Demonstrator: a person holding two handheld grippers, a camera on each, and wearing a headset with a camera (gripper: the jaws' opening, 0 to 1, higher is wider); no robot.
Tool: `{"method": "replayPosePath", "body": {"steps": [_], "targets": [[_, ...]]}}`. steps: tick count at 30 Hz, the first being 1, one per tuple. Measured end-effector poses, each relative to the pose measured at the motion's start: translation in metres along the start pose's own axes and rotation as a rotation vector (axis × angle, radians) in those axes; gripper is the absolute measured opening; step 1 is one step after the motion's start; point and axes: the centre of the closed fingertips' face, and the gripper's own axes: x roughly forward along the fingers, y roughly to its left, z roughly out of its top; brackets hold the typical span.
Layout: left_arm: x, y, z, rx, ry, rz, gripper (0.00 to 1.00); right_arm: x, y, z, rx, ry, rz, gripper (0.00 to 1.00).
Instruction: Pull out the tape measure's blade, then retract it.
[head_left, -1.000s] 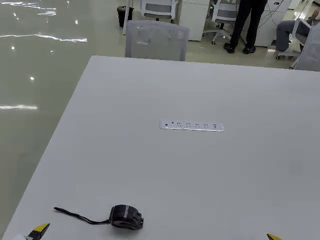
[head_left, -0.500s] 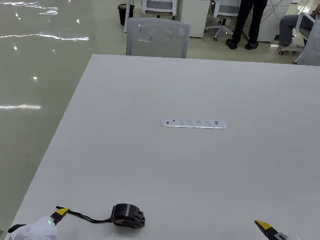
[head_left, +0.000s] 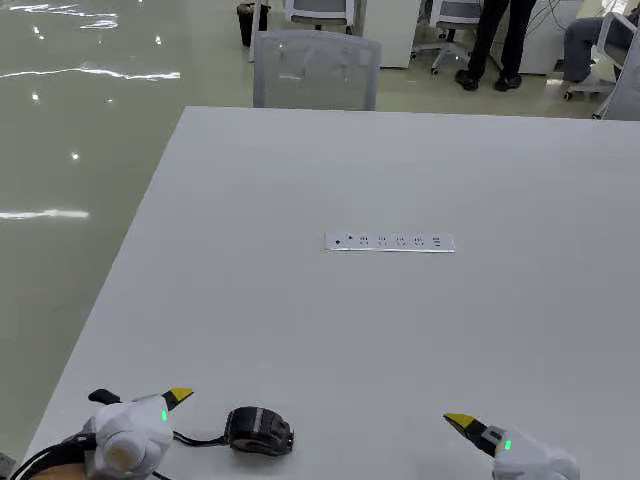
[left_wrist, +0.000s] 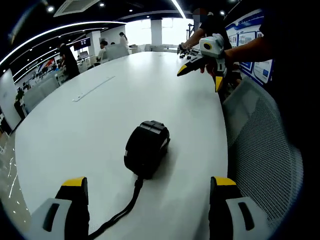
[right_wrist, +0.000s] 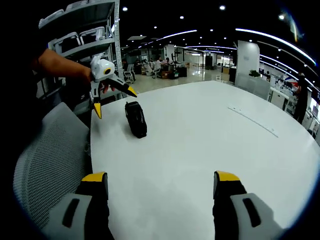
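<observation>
Black tape measure (head_left: 258, 431) w/ a rounded case is lying on the white table (head_left: 400, 330), nr the near edge, toward the left corner in head view. Its thin black wrist strap (head_left: 193, 439) is trailing off to the left across the tabletop.

Left hand-held gripper (left_wrist: 147, 184), white body w/ yellow-tipped jaws, is hovering just beside the tape measure on the strap side. In the left gripper view its jaws are standing wide apart & gripping nothing. The case is sitting ahead btwn them, & the strap is running back toward the camera btwn the two tips. No contact w/ the case as far as visible.

Right hand-held gripper (right_wrist: 160, 177) is hanging over bare table, well apart from the tape measure & to its right in head view. Its jaws are also spreading wide, holding nothing. In the right gripper view the tape measure is lying ahead-left, w/ the left hand-held gripper just beyond it.

Flat white power strip (head_left: 390, 242) is sitting mid-table, well apart from the tape measure & both tools. Grey mesh chair (head_left: 315, 68) is standing at the table's far edge. Bg: glossy pale-green floor (head_left: 80, 150) is reflecting ceiling lights, & people (head_left: 497, 40) are standing & sitting by office furniture.
</observation>
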Motion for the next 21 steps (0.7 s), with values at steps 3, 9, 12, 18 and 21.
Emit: {"method": "replayPosePath", "body": {"steps": [3, 9, 12, 18, 21], "targets": [[0.006, 0.0, 0.008, 0.032, 0.012, -0.022, 0.95, 0.016, 0.007, 0.008, -0.03, 0.004, 0.038, 0.86], [0.022, 0.001, 0.021, 0.148, 0.05, -0.06, 0.86, 0.047, 0.016, 0.024, -0.08, 0.008, 0.11, 0.76], [0.029, -0.001, 0.026, 0.198, 0.07, -0.077, 0.81, 0.059, 0.019, 0.028, -0.097, 0.019, 0.141, 0.72], [0.044, -0.007, 0.025, 0.342, 0.122, -0.132, 0.59, 0.085, 0.029, 0.042, -0.157, 0.039, 0.193, 0.63], [0.047, -0.007, 0.03, 0.34, 0.124, -0.149, 0.57, 0.096, 0.035, 0.046, -0.183, 0.046, 0.223, 0.61]]}}
